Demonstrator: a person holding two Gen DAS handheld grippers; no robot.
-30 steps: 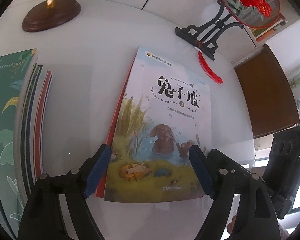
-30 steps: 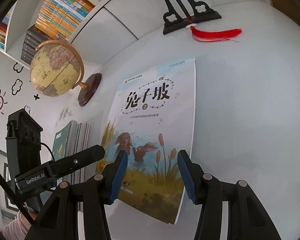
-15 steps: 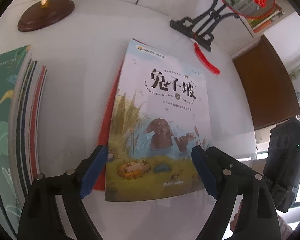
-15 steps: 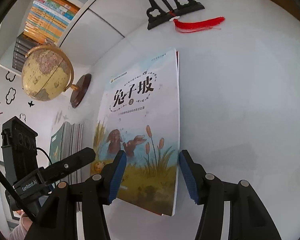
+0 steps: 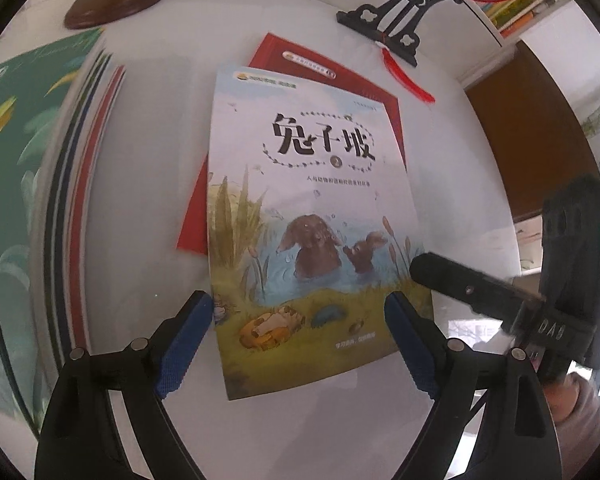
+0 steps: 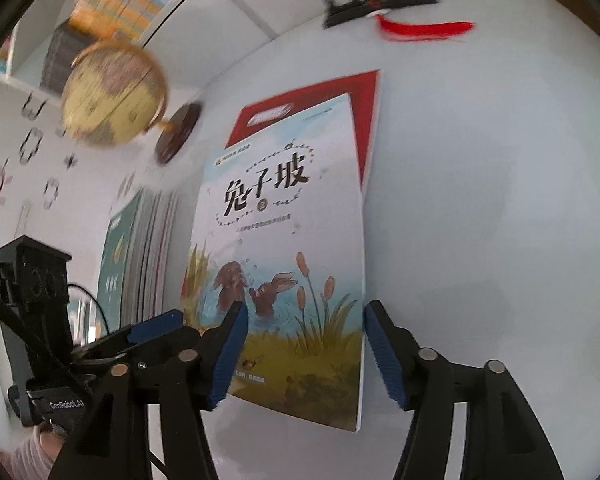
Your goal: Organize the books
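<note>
Since a second before, we saw the illustrated rabbit-cover paperback book (image 5: 312,216) slide toward us, uncovering one red-covered book (image 5: 336,76) beneath. It lay flat on the white table (image 5: 160,160), long axis pointing away. Our left gripper (image 5: 298,330) and right gripper (image 6: 304,344) stood open, straddling its near end. One fanned stack of thin books (image 5: 40,168) lay leftward.
</note>
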